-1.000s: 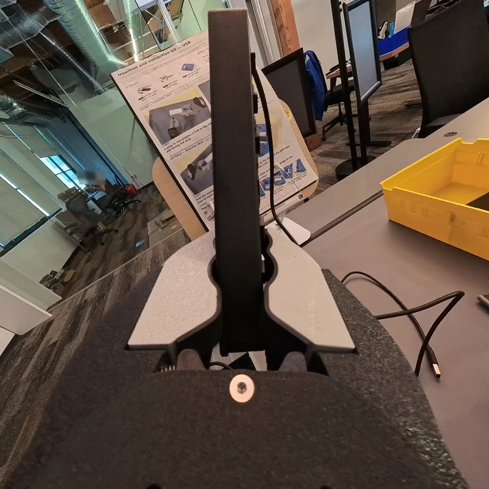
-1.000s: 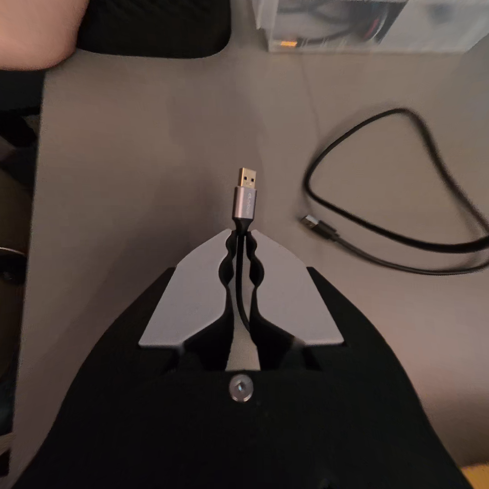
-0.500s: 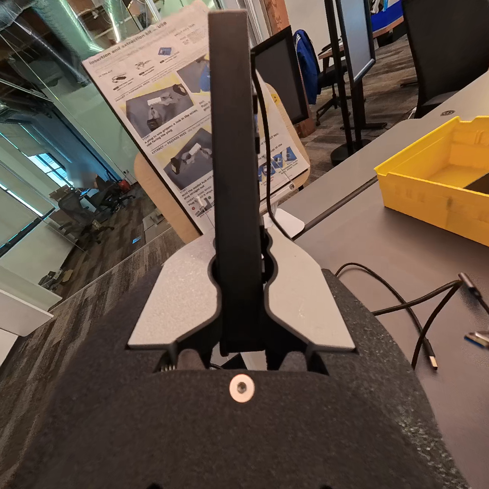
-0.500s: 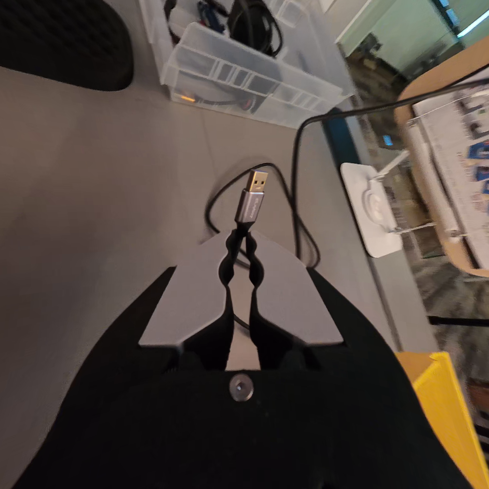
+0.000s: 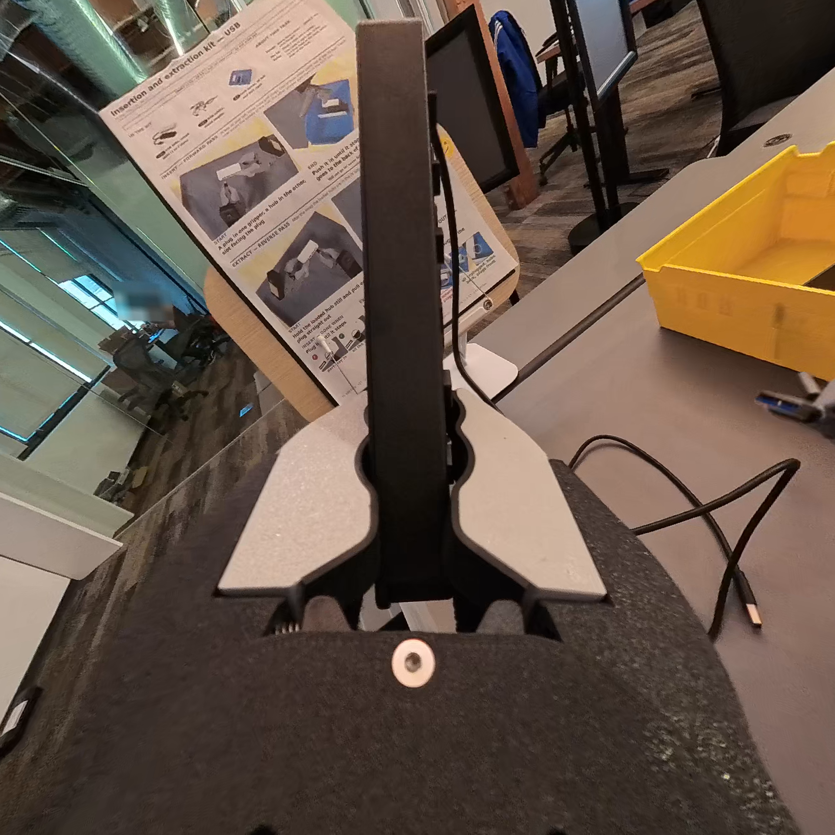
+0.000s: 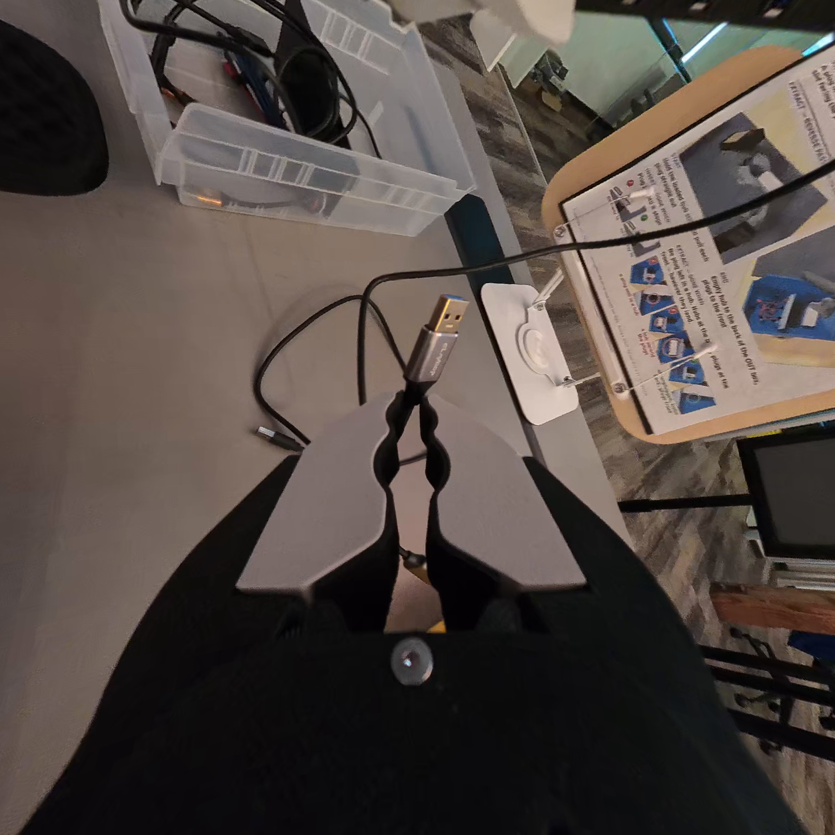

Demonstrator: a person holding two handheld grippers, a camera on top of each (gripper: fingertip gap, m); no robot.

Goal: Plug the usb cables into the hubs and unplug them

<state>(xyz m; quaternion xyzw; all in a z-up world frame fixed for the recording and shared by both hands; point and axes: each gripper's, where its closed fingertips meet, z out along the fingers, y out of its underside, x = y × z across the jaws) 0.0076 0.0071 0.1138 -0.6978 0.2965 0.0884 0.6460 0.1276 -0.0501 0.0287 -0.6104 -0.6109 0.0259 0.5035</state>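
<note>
Left claw (image 5: 413, 433) pinches the long black plastic hub (image 5: 393, 271) upright at frame centre, ports exposed; right claw (image 6: 409, 406) pinches the grey metal-sleeved USB plug's cable (image 6: 436, 348), tip forward for insertion.

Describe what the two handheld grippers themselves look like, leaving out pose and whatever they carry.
Both look alike. The left gripper and right gripper each have two flat, light grey, grainy fingers with angular outlines and wavy black-lined inner edges. Behind them sits a broad black, rough-textured body with one round silver screw at its centre. No cables of their own, markings or sleeves show.
</note>
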